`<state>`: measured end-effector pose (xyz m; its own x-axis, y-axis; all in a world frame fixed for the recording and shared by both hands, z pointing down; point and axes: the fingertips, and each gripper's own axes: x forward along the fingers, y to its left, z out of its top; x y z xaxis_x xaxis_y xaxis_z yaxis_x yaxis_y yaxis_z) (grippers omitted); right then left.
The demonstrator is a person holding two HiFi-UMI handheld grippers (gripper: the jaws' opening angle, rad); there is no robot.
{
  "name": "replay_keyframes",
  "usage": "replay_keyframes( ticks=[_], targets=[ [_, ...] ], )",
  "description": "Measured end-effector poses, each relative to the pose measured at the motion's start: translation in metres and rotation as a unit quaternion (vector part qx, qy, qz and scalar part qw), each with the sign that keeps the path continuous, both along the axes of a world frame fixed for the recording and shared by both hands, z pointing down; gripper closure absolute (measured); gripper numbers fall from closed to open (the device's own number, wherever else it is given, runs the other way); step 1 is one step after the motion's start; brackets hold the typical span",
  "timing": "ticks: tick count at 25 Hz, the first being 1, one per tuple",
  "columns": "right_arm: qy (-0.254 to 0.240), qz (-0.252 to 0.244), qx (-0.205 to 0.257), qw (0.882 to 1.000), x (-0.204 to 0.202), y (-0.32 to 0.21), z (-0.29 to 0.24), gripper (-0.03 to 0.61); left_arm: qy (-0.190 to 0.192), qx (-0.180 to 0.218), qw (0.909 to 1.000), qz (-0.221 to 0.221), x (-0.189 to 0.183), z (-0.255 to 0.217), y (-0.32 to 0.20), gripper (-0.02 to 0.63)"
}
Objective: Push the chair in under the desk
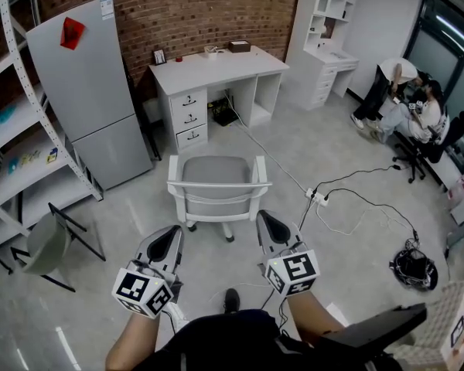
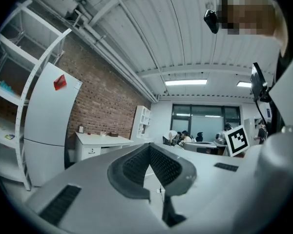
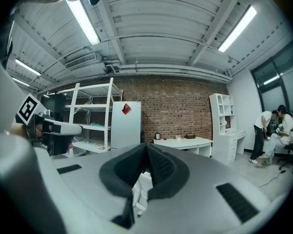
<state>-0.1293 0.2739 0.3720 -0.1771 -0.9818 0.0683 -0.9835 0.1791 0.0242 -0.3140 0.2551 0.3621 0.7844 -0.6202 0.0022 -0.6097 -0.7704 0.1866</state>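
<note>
Head view: chair (image 1: 219,182), white frame with grey seat, stands out on the open floor, well apart from the desk (image 1: 216,69), its backrest toward me and its seat facing the kneehole; the desk is white, set against the brick wall (image 1: 178,10), drawers on its left side, small items along its back edge; left gripper (image 1: 171,234) and right gripper (image 1: 267,221) both point level toward the chair, side by side, just behind its backrest; I see a gap between their tips and the frame, so no contact that I can confirm; left gripper view: pads pressed together, nothing between them; right gripper view: pads likewise pressed together and empty, with a piece of the white chair frame showing beyond and below the tips; grey fridge (image 1: 93,91) with a red tag stands left of the desk, open shelving (image 1: 15,130) further left, a folded chair (image 1: 50,242) leaning near it; power strip (image 1: 317,197) and loose cables lie on the floor to the right of the chair; people (image 1: 410,107) sit at the far right by the window.
</note>
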Motion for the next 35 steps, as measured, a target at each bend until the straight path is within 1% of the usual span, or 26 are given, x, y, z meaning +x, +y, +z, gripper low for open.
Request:
replay_keyframes(
  ticks=[3,8,11,12,14,19,25,30,35],
  targets=[
    [0.004,-0.003,-0.004,1.000,0.013,-0.017,0.002,0.574,-0.018,0.007,0.9998,-0.006,0.017,-0.002,-0.016,0.611],
    [0.032,-0.011,-0.007,0.999,0.034,-0.039,0.006,0.574,-0.027,0.002,0.9996,-0.009,0.038,0.008,-0.041,0.611],
    [0.034,-0.011,-0.010,0.999,0.049,-0.053,0.013,0.571,-0.037,0.003,0.9993,-0.004,0.053,0.017,-0.053,0.611],
    [0.032,-0.016,-0.012,0.999,0.053,-0.057,0.015,0.564,-0.037,0.006,0.9993,-0.002,0.057,0.019,-0.056,0.611],
    [0.033,-0.026,-0.014,0.999,0.060,-0.065,0.019,0.526,-0.033,0.010,0.9994,0.000,0.067,0.019,-0.064,0.611],
    [0.038,-0.051,-0.022,0.998,0.077,-0.080,0.028,0.515,-0.049,0.005,0.9987,-0.008,0.089,0.029,-0.081,0.611],
    [0.032,-0.068,-0.031,0.997,0.088,-0.098,0.038,0.482,-0.073,-0.006,0.9968,-0.034,0.087,0.037,-0.101,0.611],
    [0.031,-0.077,-0.038,0.996,0.089,-0.113,0.048,0.465,-0.091,0.005,0.9951,-0.038,0.088,0.039,-0.114,0.611],
    [0.046,-0.091,-0.048,0.994,0.082,-0.129,0.059,0.451,-0.099,0.001,0.9945,-0.034,0.089,0.053,-0.131,0.611]
  ],
)
